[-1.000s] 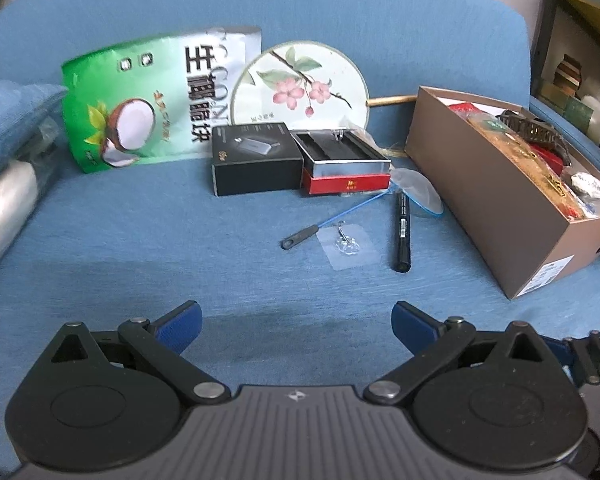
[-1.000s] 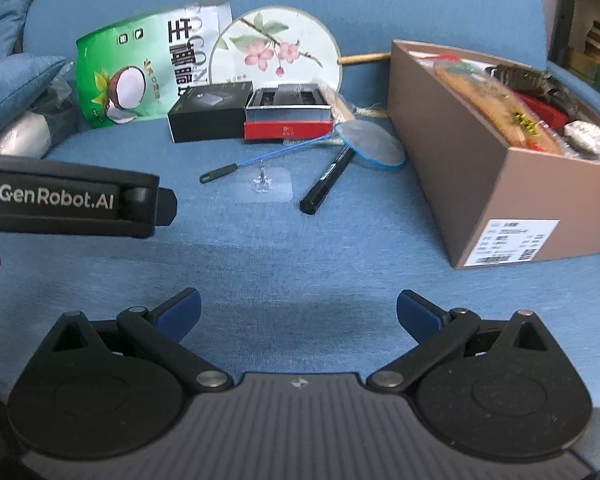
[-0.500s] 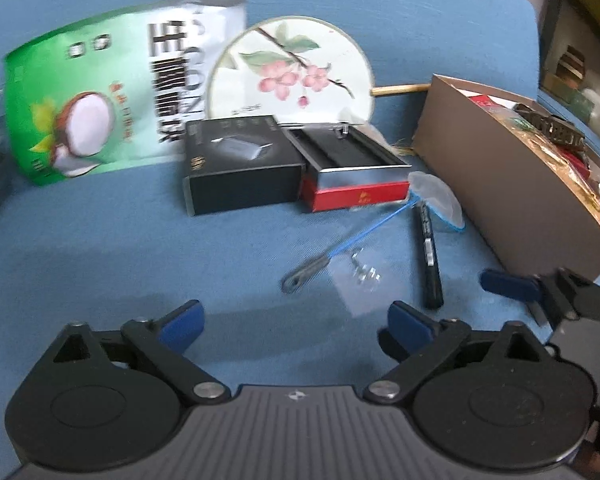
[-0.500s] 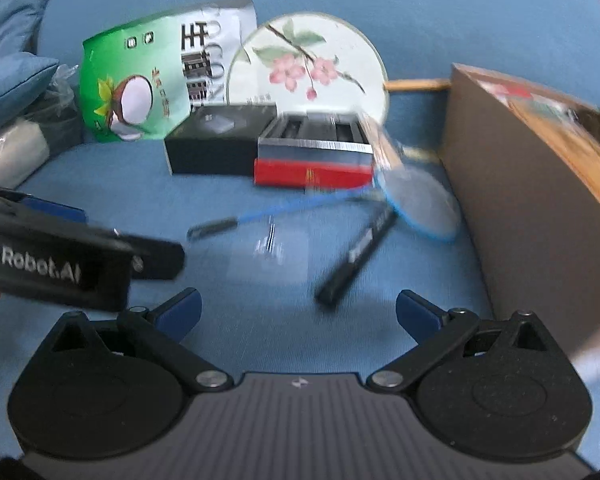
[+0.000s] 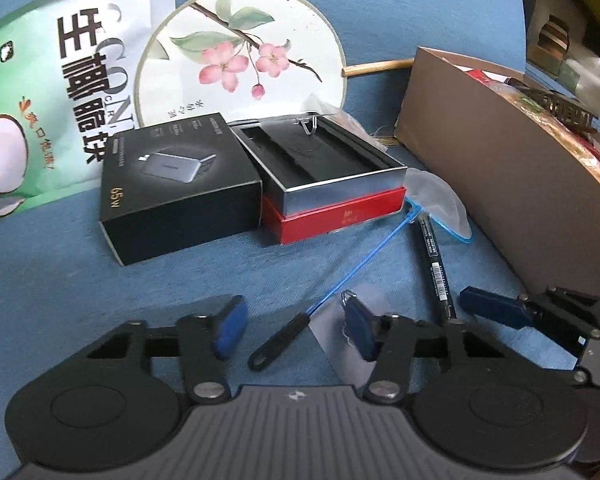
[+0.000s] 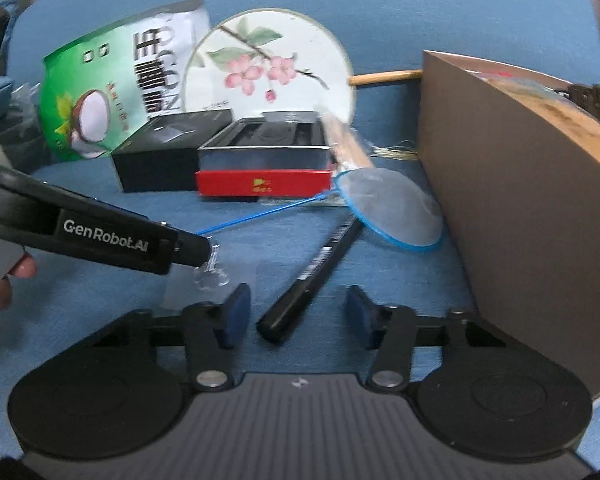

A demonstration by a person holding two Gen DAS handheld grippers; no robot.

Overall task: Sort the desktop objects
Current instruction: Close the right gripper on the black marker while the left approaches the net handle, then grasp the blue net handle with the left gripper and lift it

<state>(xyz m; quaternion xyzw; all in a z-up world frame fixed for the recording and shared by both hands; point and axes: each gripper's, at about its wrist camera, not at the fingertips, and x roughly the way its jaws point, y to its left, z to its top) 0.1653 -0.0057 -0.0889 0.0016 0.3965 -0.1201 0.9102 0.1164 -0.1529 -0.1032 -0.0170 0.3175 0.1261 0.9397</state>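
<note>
On the blue sofa seat lie a small blue net [image 5: 440,208] with a black handle [image 5: 278,346], a black marker pen [image 6: 314,276], and a clear adhesive hook [image 6: 212,276]. My left gripper [image 5: 296,330] is open, its fingers on either side of the net's handle; it also shows in the right wrist view [image 6: 192,246]. My right gripper [image 6: 294,316] is open, its fingers on either side of the marker's near end. A brown cardboard box [image 5: 500,184] with several items stands on the right.
A black box [image 5: 180,196] and an open silver-and-red box [image 5: 328,184] sit behind the small items. A green snack bag [image 5: 52,92] and a round flower fan [image 5: 240,60] lean on the backrest. The cardboard box wall is close on the right.
Both grippers have moved forward and down toward the small items. Their fingers have narrowed. The left now brackets the net handle, the right brackets the marker.
</note>
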